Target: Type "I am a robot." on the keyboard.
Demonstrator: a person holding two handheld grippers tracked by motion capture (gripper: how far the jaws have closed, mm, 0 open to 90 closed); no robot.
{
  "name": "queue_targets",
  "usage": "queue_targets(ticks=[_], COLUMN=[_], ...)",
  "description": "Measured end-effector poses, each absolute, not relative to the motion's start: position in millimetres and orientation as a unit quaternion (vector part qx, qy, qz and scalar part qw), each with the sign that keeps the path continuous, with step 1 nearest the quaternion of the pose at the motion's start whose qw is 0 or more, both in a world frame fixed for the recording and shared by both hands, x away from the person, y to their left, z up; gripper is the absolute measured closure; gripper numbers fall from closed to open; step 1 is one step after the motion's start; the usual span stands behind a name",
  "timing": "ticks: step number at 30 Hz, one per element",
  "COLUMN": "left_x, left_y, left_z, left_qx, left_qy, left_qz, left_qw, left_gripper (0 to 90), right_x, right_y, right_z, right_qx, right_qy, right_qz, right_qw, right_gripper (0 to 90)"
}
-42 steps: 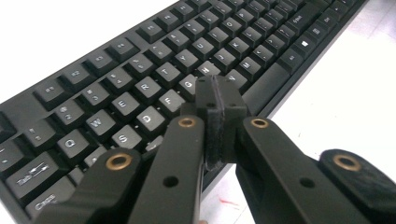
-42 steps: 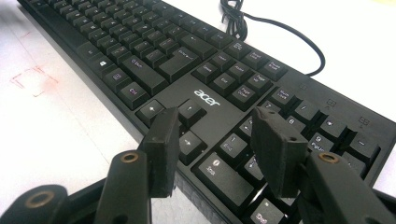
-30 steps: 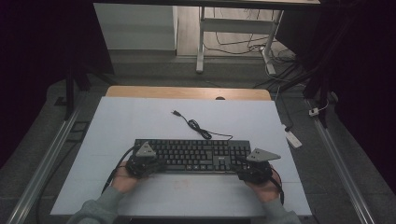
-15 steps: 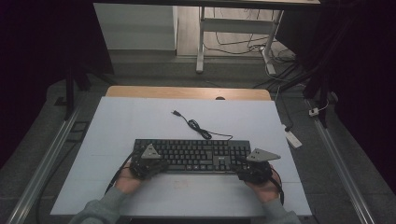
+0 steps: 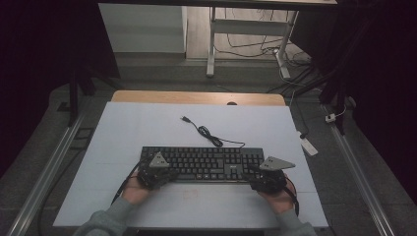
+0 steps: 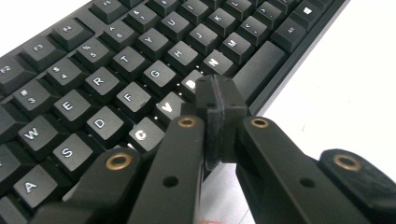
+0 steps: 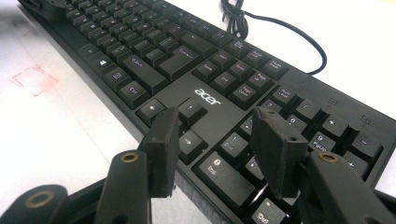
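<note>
The black keyboard (image 5: pixel 202 164) lies flat, parallel to the table's near edge and towards it, its cable (image 5: pixel 209 133) trailing back toward the far edge. The left gripper (image 6: pixel 219 105) hovers with jaws pressed together, empty, its tip just over the bottom letter row near the B key; shut, it makes one narrow point, likely for pressing a single key. The right gripper (image 7: pixel 215 140) stands with jaws spread over the arrow keys and number pad, holding nothing. The white table (image 5: pixel 147 125) leaves bare room on every side, most toward the far corners.
</note>
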State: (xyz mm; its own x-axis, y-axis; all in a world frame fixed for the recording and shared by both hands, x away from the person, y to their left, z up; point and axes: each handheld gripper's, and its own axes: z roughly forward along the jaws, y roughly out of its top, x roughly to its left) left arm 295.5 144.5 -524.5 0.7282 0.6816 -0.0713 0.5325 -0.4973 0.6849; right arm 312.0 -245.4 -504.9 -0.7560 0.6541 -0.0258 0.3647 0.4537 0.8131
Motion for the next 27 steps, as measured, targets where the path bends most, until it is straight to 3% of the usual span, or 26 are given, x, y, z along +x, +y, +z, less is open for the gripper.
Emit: queue_targets(ticks=[6,19,27], left_x=[293,291,291], left_y=[151,173,181], left_z=[-516,-501,-495], left_qx=[0.847,0.801,0.793], left_qy=[0.356,0.401,0.413], left_qz=[0.113,0.124,0.127], left_qw=[0.379,0.427,0.43], left_gripper=[87.7,46.2,40.3], right_x=[312,312,312], right_y=[-246,-247,-247], right_z=[-504,-505,-505], right_qx=[0.304,0.305,0.305], right_qy=[0.833,0.832,0.833], right_qz=[0.43,0.43,0.43], right_qw=[0.17,0.171,0.171], right_gripper=[52.1,51.9,51.9])
